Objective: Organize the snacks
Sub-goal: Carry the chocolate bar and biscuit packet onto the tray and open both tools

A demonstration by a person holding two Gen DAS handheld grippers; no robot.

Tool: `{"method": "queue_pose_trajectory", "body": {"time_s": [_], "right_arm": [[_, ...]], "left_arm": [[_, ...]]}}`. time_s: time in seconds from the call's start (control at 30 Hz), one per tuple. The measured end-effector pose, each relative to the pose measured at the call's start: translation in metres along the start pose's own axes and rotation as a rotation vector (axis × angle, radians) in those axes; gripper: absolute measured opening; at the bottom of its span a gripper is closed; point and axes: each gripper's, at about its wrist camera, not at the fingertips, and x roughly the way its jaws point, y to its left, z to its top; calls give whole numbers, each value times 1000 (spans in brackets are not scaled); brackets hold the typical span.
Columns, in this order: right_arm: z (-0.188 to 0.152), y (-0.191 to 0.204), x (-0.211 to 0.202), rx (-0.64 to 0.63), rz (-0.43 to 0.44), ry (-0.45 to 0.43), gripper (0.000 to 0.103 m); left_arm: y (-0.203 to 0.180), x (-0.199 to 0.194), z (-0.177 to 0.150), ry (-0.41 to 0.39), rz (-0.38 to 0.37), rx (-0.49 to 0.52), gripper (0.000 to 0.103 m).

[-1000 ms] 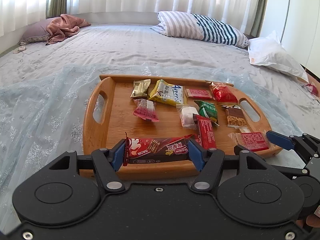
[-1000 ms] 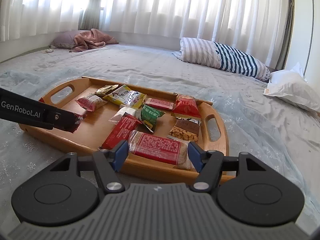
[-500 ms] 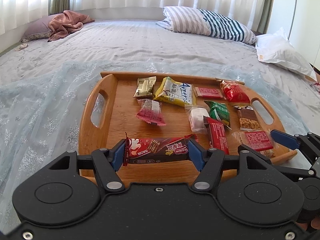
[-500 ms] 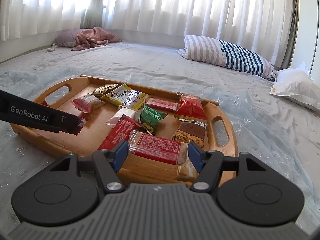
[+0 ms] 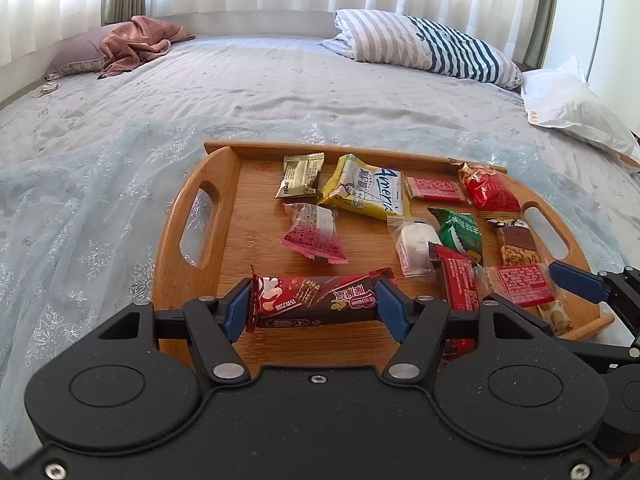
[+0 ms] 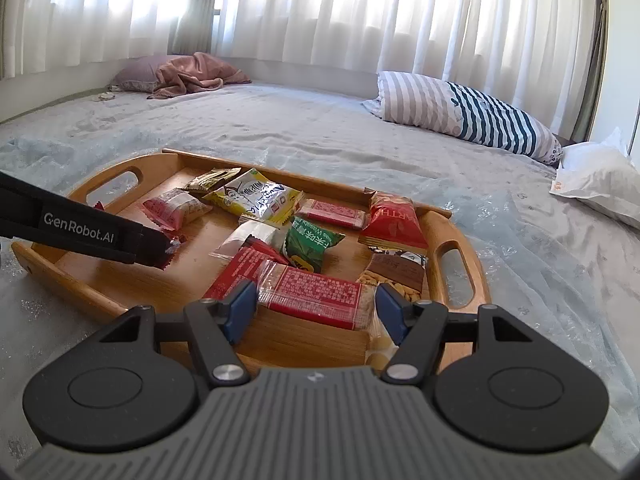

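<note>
Bare wood at tray [image 5: 224,184] left (near handle), packets [image 5: 456,232] crowding right

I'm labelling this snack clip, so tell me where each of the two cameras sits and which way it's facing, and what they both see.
Left wrist: sits on the left gripper, looking forward over the wooden tray toward the curtains; its own fingers clamp a dark red chocolate bar, and the right gripper's blue fingers show at the right edge.
Right wrist: sits on the right gripper, facing the tray from its right end; its fingers bracket a red-labelled clear packet, and the left gripper crosses in at left.
Shared: tray, snacks, striped pillow.
</note>
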Motion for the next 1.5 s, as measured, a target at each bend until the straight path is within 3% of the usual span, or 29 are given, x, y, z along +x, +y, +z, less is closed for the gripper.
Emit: {"method": "queue_pose_trajectory", "body": {"time_s": [1.33, 1.5], "right_arm": [[1, -4, 24, -11, 40, 32, 73], [1, -4, 24, -13, 40, 31, 78]], "left_arm": [[1, 25, 1, -13, 25, -3, 65], [1, 24, 1, -10, 29, -3, 67]]}}
